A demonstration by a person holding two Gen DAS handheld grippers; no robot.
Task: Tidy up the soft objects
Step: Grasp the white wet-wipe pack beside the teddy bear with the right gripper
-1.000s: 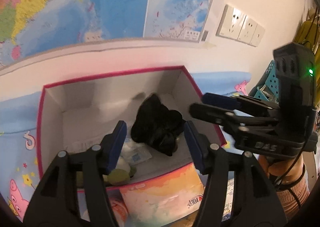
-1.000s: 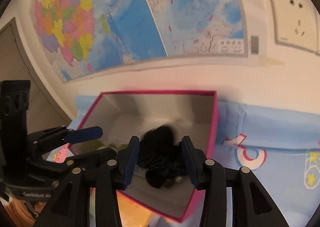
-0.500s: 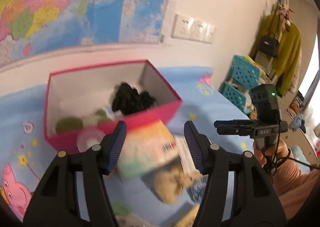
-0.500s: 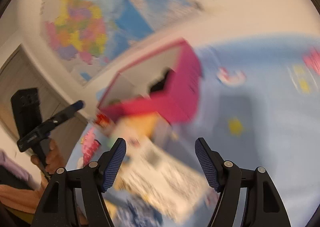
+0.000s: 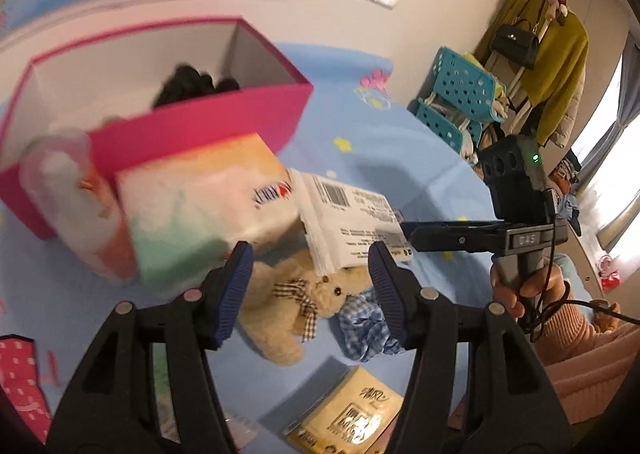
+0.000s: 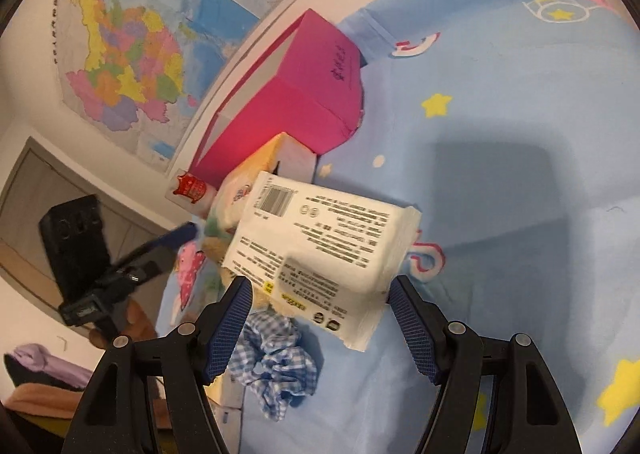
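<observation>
A beige teddy bear [image 5: 288, 306] with a checked bow lies on the blue sheet, just beyond my open left gripper [image 5: 309, 254]. A blue gingham scrunchie [image 5: 362, 324] lies beside the bear, close to the right finger. In the right wrist view the scrunchie [image 6: 276, 358] sits by the left finger of my open right gripper [image 6: 320, 286], whose jaws hold nothing. A white wipes pack [image 6: 324, 238] lies just past those fingertips. The pink box [image 5: 192, 133] stands behind, with a black soft item [image 5: 192, 83] inside. The right gripper [image 5: 412, 232] hovers side-on at the right.
A colourful tissue pack [image 5: 200, 205] and a clear bottle [image 5: 68, 189] lean against the box front. A yellow tissue pack [image 5: 352, 414] lies near me. Teal baskets [image 5: 460, 93] and hanging clothes stand at the far right. A wall with maps runs behind the box.
Both grippers have drawn back from over the pink box and come down toward the bear and scrunchie. The right jaws have widened; the black item stays in the box.
</observation>
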